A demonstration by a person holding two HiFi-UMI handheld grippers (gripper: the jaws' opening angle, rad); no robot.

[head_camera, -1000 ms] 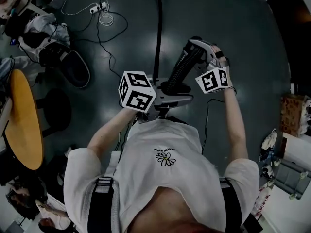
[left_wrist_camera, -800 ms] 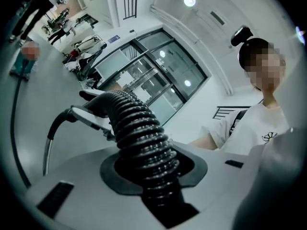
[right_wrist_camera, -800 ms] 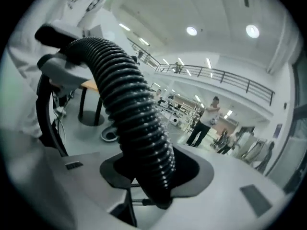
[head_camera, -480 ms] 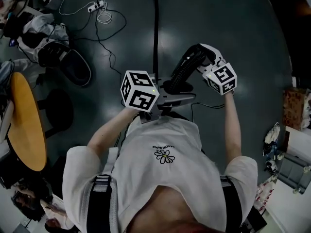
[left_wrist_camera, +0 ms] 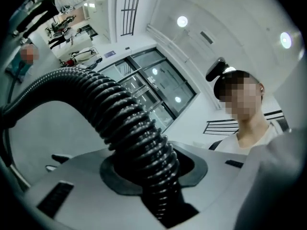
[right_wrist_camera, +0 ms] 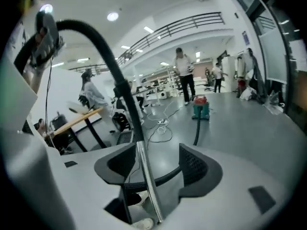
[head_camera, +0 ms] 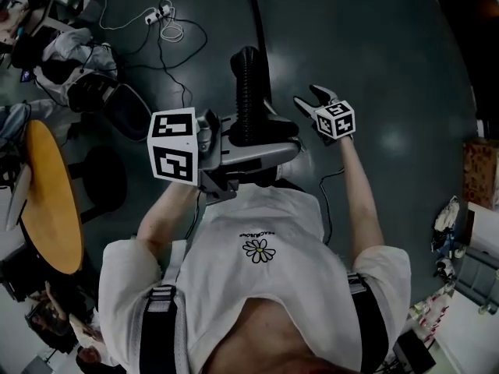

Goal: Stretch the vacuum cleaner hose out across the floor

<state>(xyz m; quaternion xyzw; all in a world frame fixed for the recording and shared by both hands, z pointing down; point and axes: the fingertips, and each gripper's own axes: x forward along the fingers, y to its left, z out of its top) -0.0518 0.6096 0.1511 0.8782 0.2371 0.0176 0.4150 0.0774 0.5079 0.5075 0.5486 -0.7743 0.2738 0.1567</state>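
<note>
The black ribbed vacuum hose rises out of my left gripper and runs away across the dark floor as a thinner black line. In the left gripper view the hose fills the gap between the jaws, and the left gripper is shut on it. My right gripper hangs to the right of the hose, apart from it, jaws still opening. In the right gripper view the right gripper has its pads wide apart, with a thin chrome tube passing untouched through the gap. A teal vacuum cleaner stands far off.
A round wooden table stands at the left, with bags and a power strip with cables beyond it. A cardboard box sits at the right edge. People stand far back in the hall.
My right gripper has let go of the hose, opened and drawn off to its right. The hose has swung from a bend on the right to standing straight up from the left gripper.
</note>
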